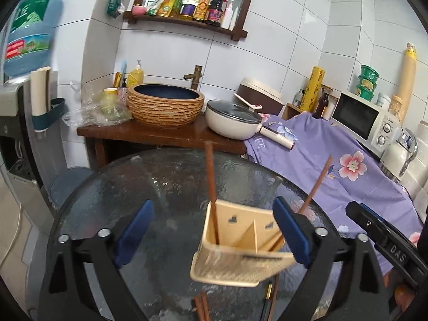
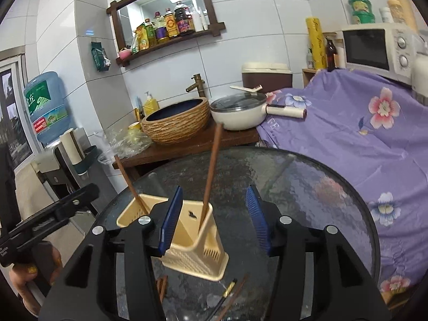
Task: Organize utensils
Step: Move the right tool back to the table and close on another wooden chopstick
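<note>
left tongs (image 1: 214, 234) spread wide, right tongs (image 2: 214, 223) half-open, both empty

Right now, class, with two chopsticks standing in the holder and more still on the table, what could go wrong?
1. The holder is light and sits between the right gripper fingers; a nudge could tip it.
2. The tall chopsticks lean outward and could be knocked out.
3. Loose chopsticks could roll on the glass table.
</note>
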`<state>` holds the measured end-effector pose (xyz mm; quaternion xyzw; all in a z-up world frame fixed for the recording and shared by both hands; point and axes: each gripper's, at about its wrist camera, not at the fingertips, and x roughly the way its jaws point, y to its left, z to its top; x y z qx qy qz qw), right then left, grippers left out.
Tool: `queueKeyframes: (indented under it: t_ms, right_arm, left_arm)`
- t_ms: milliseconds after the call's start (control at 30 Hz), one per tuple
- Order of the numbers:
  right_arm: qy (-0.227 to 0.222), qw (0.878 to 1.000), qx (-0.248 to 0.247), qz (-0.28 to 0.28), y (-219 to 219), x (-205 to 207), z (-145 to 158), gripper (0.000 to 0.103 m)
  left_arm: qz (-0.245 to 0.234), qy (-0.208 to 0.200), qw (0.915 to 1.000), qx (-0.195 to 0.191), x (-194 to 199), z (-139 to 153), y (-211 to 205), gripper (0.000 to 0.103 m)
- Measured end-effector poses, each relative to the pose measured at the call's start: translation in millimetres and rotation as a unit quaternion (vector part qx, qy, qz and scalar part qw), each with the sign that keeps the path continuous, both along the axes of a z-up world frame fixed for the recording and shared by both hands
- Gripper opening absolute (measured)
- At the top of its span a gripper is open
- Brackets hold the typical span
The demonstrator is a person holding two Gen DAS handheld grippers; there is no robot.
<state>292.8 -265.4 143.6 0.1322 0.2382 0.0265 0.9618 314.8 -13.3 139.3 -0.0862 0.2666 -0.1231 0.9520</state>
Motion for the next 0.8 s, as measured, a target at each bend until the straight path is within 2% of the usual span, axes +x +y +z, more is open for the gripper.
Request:
queueKeyframes:
  t_ms: [67, 167, 300, 533, 700, 800]
  right_arm:
    - [0.010, 1.000, -0.003, 0.000, -1, -10, -11, 0.051]
    - [0.032, 0.999, -0.014, 0.003, 0, -21, -30, 0.051]
    - [0.081, 0.996, -0.017, 0.017, 3, -32, -65, 0.051]
    - [0.137, 0.989, -0.034, 0.040, 20, -48, -115, 0.051]
    - [0.157, 0.985, -0.036, 0.058, 30, -54, -135, 0.051]
    - [0.174, 0.983, -0.039, 0.050, 31, -53, -145, 0.051]
  left_arm:
    - [-0.005, 0.002, 0.9999, 0.011, -10, -6, 2, 0.096]
    - [-0.011, 0.015, 0.9984, 0.053, -25, -24, 3, 0.096]
    - [-0.014, 0.042, 0.9952, 0.088, -38, -52, 8, 0.096]
    - [-0.012, 0.101, 0.9900, 0.098, -47, -100, 20, 0.095]
    - [-0.015, 0.138, 0.9861, 0.091, -51, -126, 27, 0.081]
    - [-0.021, 0.160, 0.9824, 0.094, -54, -141, 27, 0.073]
